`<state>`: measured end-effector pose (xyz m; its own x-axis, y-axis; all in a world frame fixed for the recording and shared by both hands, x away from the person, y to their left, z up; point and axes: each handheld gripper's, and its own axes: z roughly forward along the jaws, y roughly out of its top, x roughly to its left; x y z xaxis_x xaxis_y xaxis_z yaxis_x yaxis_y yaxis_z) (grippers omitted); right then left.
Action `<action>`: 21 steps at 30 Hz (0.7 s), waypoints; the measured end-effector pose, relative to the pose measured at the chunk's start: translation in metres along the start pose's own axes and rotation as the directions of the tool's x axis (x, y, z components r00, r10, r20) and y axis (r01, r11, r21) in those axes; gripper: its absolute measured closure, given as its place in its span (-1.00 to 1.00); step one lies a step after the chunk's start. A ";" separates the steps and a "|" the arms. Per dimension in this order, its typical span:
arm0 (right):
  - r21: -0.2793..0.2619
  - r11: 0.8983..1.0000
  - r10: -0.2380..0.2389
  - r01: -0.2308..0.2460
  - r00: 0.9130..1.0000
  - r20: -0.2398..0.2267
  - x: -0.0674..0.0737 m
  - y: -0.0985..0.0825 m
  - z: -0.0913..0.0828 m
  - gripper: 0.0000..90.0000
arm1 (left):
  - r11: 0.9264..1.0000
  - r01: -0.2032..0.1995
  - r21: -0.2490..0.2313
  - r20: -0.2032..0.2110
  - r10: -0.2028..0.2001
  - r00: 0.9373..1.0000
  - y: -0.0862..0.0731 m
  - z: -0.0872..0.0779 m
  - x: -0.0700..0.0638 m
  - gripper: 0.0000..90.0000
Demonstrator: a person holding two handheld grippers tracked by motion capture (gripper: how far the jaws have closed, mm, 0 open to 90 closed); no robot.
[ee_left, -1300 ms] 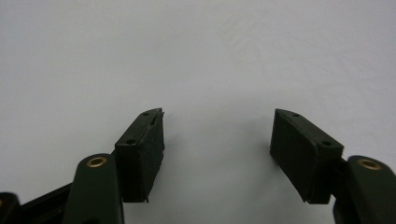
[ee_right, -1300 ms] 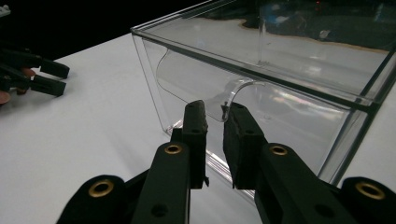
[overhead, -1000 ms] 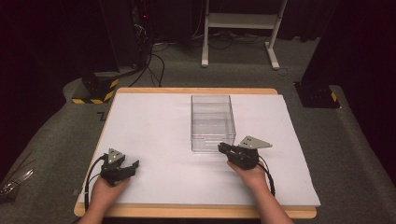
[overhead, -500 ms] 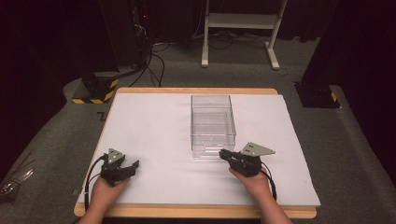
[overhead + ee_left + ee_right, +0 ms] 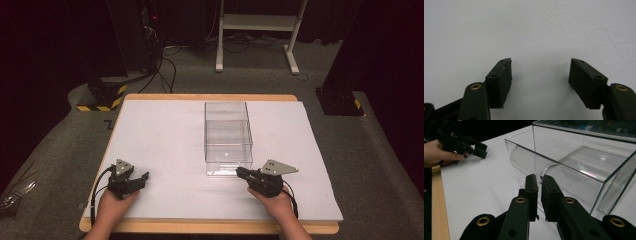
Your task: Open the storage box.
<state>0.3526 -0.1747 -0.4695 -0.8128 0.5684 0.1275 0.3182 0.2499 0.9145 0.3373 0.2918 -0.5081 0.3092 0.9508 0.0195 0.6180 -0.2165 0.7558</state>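
Right tool (image 5: 242,173) sat near the front edge of the worktop (image 5: 165,130), a little right of centre, its tip right at the near end of a clear plastic drawer box (image 5: 227,137). In the right gripper view its jaws were nearly closed, a thin slit between them, and it could not be told for sure whether they pinched the curved lip of the drawer front (image 5: 549,168) or merely rested just before it. The box stood in the middle of the worktop, long side running from front to back, and its inner drawer (image 5: 584,170) looked partly drawn out toward the front edge.

Left tool (image 5: 142,178) rested near the front left corner, well apart from the box, its jaws spread wide over bare white surface and holding nothing.

To do the step well, the right tool probably needed a firm pinch on the lip, then a straight, level pull toward the front edge. A slanted pull could jam the drawer or drag the light box along. The free left tool could steady the outer shell.
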 end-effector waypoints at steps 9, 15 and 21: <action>-0.003 1.000 0.003 -0.003 1.000 -0.025 0.008 -0.006 -0.011 0.85 | 1.000 0.001 0.000 0.000 -0.001 1.000 0.000 0.000 0.000 -0.22; 0.003 1.000 -0.001 0.001 1.000 -0.031 0.012 -0.010 -0.015 0.85 | 1.000 0.001 -0.001 -0.002 -0.001 1.000 0.000 0.000 0.000 -0.22; -0.008 1.000 0.008 -0.008 0.999 -0.036 0.013 -0.012 -0.019 0.85 | 1.000 0.001 -0.001 -0.003 -0.001 1.000 0.000 0.000 0.000 -0.22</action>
<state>0.3287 -0.1851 -0.4721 -0.8276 0.5413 0.1484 0.3205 0.2388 0.9166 0.3372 0.2916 -0.5082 0.3068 0.9515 0.0208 0.6175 -0.2157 0.7565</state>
